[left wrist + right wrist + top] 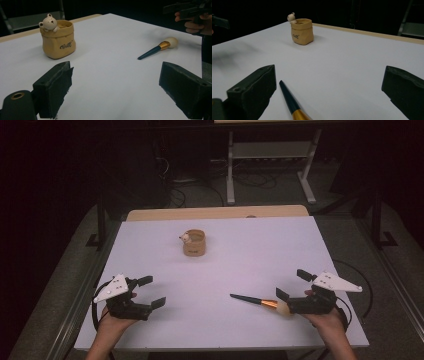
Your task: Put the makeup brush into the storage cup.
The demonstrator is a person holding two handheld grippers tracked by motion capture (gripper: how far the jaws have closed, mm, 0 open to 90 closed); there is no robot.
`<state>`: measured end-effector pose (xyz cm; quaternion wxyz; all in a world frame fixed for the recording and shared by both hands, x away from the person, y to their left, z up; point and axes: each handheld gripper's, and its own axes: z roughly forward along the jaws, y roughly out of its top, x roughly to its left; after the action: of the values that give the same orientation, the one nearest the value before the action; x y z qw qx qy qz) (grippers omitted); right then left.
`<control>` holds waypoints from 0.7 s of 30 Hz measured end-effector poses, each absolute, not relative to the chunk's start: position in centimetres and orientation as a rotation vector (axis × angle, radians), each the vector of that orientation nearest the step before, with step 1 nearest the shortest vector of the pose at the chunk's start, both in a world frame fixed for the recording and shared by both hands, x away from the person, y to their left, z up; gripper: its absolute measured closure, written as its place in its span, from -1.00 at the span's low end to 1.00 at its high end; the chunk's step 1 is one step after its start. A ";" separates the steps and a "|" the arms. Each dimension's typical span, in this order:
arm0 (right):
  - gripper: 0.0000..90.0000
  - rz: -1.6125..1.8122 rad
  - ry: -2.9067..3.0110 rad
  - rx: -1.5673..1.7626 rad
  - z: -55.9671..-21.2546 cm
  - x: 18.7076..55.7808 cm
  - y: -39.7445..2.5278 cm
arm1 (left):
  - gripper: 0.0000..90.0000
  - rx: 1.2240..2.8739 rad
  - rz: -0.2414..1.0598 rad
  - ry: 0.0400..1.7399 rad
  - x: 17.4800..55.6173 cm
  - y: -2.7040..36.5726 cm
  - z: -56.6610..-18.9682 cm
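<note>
A makeup brush (pixel 255 300) with a dark handle, gold ferrule and pale head lies on the white table (pixel 225 265) at the front right. My right gripper (pixel 292 284) is open just behind the brush head. In the right gripper view the brush handle (pixel 289 100) lies on the table close to the left jaw, with nothing gripped by the right gripper (pixel 328 87). My left gripper (pixel 152 291) is open and empty at the front left. A tan sack-shaped pot (pixel 194 243) with a small bear figure (pixel 185 238) on its rim stands at the middle back.
From the left gripper (pixel 116 85), the pot (pixel 58 40) is ahead on the left and the brush (pixel 156 49) ahead on the right, with the other hand (pixel 193 25) beyond it. The table's wooden back edge (pixel 215 212) borders a dark floor with cables.
</note>
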<state>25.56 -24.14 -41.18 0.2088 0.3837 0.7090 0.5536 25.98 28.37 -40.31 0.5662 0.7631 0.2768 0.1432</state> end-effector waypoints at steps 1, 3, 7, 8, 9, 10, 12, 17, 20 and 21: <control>-1.00 1.539 1.972 1.069 -41.2 25.6 -24.1 | -0.77 1.794 0.338 0.652 26.0 28.4 -40.3; -1.00 1.541 1.971 1.070 -41.2 25.6 -24.2 | -0.77 1.801 0.336 0.650 25.9 28.5 -40.2; -1.00 1.532 1.969 1.077 -41.2 25.7 -24.2 | -0.77 1.799 0.344 0.652 25.9 28.8 -39.9; -1.00 1.532 1.969 1.074 -41.1 25.7 -24.1 | -0.77 1.803 0.346 0.648 25.9 28.8 -39.9; -1.00 1.535 1.967 1.073 -41.1 25.7 -24.1 | -0.77 1.805 0.344 0.648 25.9 28.8 -39.9; -1.00 1.531 1.968 1.069 -41.1 25.7 -24.1 | -0.77 1.809 0.345 0.647 25.9 28.9 -40.0; -1.00 1.526 1.982 1.067 -41.0 25.8 -23.9 | -0.77 1.799 0.339 0.656 25.8 28.9 -40.2; -1.00 1.516 2.004 1.052 -41.0 26.0 -23.7 | -0.77 1.806 0.333 0.656 25.6 28.8 -40.5; -1.00 1.514 2.007 1.044 -41.0 26.1 -23.6 | -0.77 1.808 0.329 0.654 25.5 28.7 -40.6; -1.00 1.512 2.007 1.043 -40.9 26.2 -23.6 | -0.77 1.813 0.329 0.652 25.4 28.7 -40.7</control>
<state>26.19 -23.56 -40.93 0.2090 0.3750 0.7214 0.5434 25.44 28.74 -40.68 0.5593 0.7689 0.2767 0.1394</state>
